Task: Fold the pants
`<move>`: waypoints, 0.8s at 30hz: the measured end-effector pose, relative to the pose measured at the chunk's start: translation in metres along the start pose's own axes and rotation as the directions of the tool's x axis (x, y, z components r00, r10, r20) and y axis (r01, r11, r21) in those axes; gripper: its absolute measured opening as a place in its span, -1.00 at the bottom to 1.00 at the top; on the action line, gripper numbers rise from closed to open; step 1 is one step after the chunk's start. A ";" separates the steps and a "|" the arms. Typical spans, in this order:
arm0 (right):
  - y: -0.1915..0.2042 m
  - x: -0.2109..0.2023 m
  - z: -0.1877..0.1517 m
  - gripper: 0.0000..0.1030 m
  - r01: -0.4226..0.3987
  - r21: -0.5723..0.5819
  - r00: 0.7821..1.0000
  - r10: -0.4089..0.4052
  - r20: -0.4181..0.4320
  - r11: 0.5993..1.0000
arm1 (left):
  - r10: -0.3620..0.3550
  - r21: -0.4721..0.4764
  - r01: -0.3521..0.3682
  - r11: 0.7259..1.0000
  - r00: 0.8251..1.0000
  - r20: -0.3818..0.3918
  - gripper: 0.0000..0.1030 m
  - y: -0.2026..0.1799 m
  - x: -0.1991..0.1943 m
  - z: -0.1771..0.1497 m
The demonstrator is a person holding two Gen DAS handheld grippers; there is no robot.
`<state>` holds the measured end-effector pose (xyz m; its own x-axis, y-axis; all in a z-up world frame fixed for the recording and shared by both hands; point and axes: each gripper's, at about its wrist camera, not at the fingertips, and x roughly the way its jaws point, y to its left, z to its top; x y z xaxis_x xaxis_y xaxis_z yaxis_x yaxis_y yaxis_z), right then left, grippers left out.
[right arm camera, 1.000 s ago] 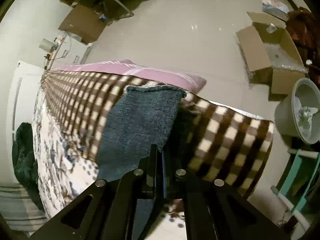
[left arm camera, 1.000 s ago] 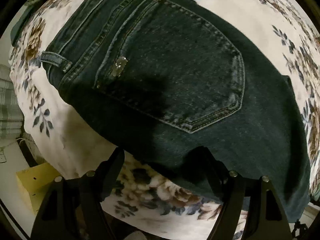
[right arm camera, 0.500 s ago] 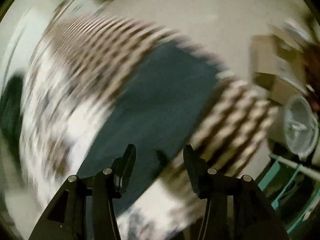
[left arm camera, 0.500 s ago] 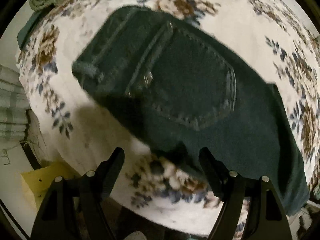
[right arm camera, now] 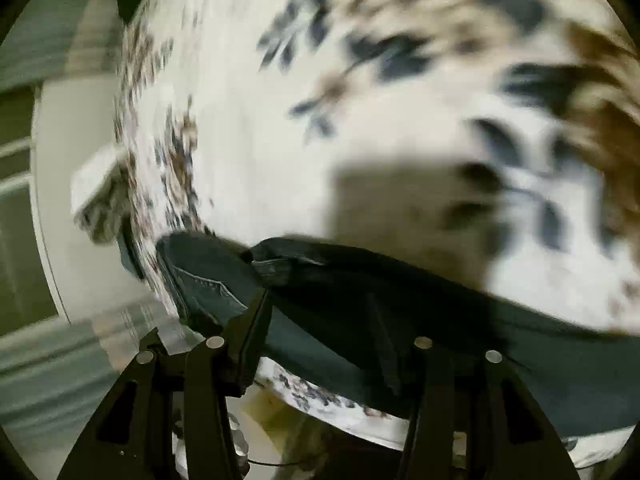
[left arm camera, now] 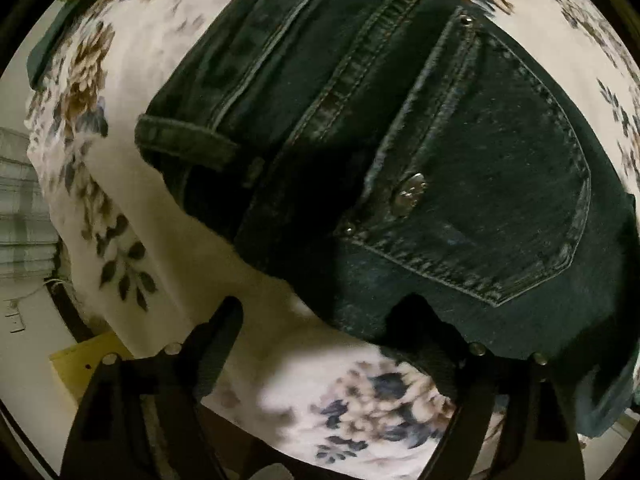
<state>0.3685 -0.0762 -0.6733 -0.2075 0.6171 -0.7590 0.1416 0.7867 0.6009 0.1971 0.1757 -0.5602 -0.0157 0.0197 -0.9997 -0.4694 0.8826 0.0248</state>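
Dark blue denim pants point(left arm camera: 460, 152) lie on a floral bedspread point(left arm camera: 160, 216), back pocket and waistband up, a belt loop at the left. My left gripper point(left arm camera: 324, 320) is open and empty, close above the pants' near edge; its right finger overlaps the denim. In the blurred right wrist view the pants point(right arm camera: 360, 308) run as a dark band across the bedspread point(right arm camera: 360, 100). My right gripper point(right arm camera: 320, 320) is open over that band, holding nothing.
A yellow box point(left arm camera: 84, 360) sits on the floor below the bed's left edge. A dark green cloth point(left arm camera: 52, 48) lies at the bed's far left. A pale wall or door point(right arm camera: 44, 200) shows left of the bed.
The left gripper has moved back in close over the waistband and pocket. The right gripper, shut on the pant leg end a second ago, has opened and swung to the pants on the floral bedspread.
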 end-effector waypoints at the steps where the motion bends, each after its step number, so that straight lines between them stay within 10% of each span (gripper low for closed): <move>1: 0.004 0.009 0.002 0.00 0.011 -0.010 1.000 -0.011 -0.028 1.000 | -0.011 -0.006 0.011 1.000 1.000 -0.004 0.64 0.009 -0.002 -0.004; 5: -0.010 0.034 0.008 0.00 0.015 0.140 0.997 -0.005 -0.074 0.990 | -0.033 -0.013 0.033 0.999 0.999 -0.016 0.64 0.018 0.004 -0.004; 6: -0.016 0.035 0.010 -0.18 -0.004 0.195 0.998 0.016 -0.058 0.981 | -0.036 -0.012 0.036 0.999 0.999 -0.018 0.64 0.026 0.009 0.003; 7: -0.026 0.033 0.009 -0.93 -0.036 0.261 0.998 0.046 -0.033 0.965 | -0.043 -0.011 0.043 0.999 0.999 -0.020 0.64 0.030 0.010 0.001; 11: -0.041 0.005 -0.010 -1.00 -0.086 0.374 0.995 0.062 0.077 0.923 | -0.063 0.002 0.063 0.998 0.998 -0.023 0.66 0.041 0.013 0.007; 16: -0.039 -0.068 -0.019 -0.99 -0.115 0.275 0.966 0.043 0.255 0.955 | -0.068 0.023 0.069 0.997 0.997 -0.029 0.69 0.042 0.013 0.013; 19: -0.028 -0.066 0.003 -0.94 -0.079 0.142 0.991 0.062 0.122 0.987 | -0.064 0.032 0.065 0.997 0.998 -0.027 0.69 0.039 0.009 0.014; 24: 0.001 -0.025 0.012 -0.17 0.073 -0.114 0.994 -0.082 -0.078 0.991 | -0.066 0.035 0.067 0.997 0.997 -0.032 0.70 0.046 0.010 0.017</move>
<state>0.3853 -0.0904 -0.6571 -0.2936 0.5473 -0.7838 0.0149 0.8224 0.5687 0.1902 0.2240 -0.5694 -0.0132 -0.0539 -0.9985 -0.4383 0.8978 -0.0427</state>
